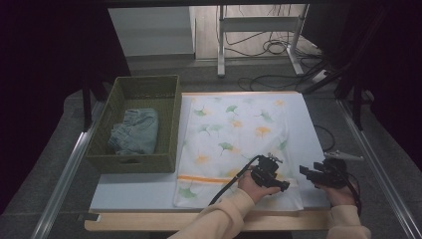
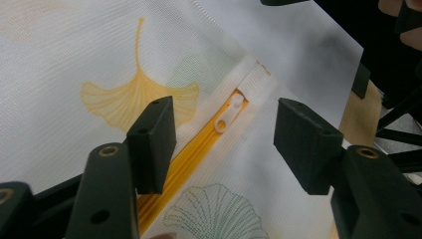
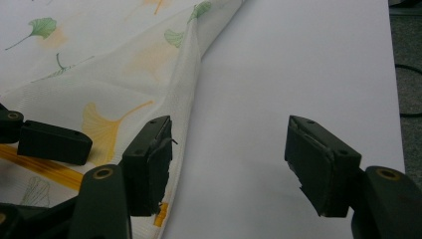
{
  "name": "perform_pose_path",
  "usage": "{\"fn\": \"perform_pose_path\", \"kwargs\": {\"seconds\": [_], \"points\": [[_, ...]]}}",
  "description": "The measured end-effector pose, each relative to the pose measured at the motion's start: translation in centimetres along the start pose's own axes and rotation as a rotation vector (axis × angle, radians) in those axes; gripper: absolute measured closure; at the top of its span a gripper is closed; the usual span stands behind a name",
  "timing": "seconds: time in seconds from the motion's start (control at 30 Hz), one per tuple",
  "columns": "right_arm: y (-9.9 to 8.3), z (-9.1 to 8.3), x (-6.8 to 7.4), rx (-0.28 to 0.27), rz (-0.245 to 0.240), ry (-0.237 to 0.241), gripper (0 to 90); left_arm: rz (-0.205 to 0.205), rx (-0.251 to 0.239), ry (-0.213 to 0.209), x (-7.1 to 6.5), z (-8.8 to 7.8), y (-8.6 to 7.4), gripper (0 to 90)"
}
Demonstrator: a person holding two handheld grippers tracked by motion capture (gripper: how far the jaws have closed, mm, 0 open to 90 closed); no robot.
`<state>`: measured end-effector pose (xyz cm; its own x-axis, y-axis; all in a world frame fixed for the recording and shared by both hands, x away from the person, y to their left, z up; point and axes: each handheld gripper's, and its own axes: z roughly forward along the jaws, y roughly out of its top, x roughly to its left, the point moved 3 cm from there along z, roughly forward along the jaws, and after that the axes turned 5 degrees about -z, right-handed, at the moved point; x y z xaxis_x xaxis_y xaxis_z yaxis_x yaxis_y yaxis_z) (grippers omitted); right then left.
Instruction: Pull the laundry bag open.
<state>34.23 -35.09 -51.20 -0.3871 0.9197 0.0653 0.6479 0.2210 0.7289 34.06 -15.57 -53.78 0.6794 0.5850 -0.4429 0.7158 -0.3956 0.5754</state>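
Hovering the left tool [image 2: 224, 137], spread, over the zipper pull [image 2: 228, 112] to line up a pinch, right tool [image 3: 226, 164] waiting spread beside the pillowcase [image 3: 94, 74] edge.

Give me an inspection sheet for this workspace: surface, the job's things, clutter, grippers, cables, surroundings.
Surface: white board on a wooden table edge, bare at front left.
Job's things: ginkgo-print fabric cover lies flat on the board; its orange zipper has a white pull near the right end.
Clutter: green woven basket at left, holding folded denim.
Grippers: left gripper open, jaws either side of the zipper pull, not pressing it; right gripper open over bare board beside the cover's edge, holding nothing.
Cables: black cable trails from the left gripper; loose cables on the floor beyond.
Surroundings: dark curtains at the sides, metal stand legs behind.
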Motion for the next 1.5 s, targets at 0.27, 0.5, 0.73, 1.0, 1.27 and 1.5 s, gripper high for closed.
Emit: {"fn": "perform_pose_path", "kwargs": {"seconds": [0.27, 0.5, 0.73, 1.0, 1.27, 1.5], "points": [[0.0, 0.0, 0.0, -0.001, -0.001, -0.003, 35.8, 0.000, 0.006, -0.016, -0.5, 0.2, -0.1, 42.5], [0.0, 0.0, -0.1, -0.001, 0.002, -0.003, 35.8, -0.009, 0.014, -0.032, -0.6, 0.6, 0.0, 43.4], [0.0, 0.0, -0.1, -0.001, 0.003, -0.004, 35.8, -0.013, 0.019, -0.041, -0.6, 0.8, 0.2, 46.4], [0.0, -0.1, -0.2, -0.002, 0.005, -0.006, 35.8, -0.020, 0.004, -0.044, -0.6, 0.5, 0.3, 47.0], [0.0, 0.0, -0.2, -0.002, 0.005, -0.008, 35.8, 0.005, 0.016, -0.038, -1.2, 0.8, 0.0, 47.3], [0.0, 0.0, -0.2, -0.001, 0.005, -0.008, 35.8, -0.008, 0.035, -0.062, -1.0, 0.9, 0.2, 49.9]]}}
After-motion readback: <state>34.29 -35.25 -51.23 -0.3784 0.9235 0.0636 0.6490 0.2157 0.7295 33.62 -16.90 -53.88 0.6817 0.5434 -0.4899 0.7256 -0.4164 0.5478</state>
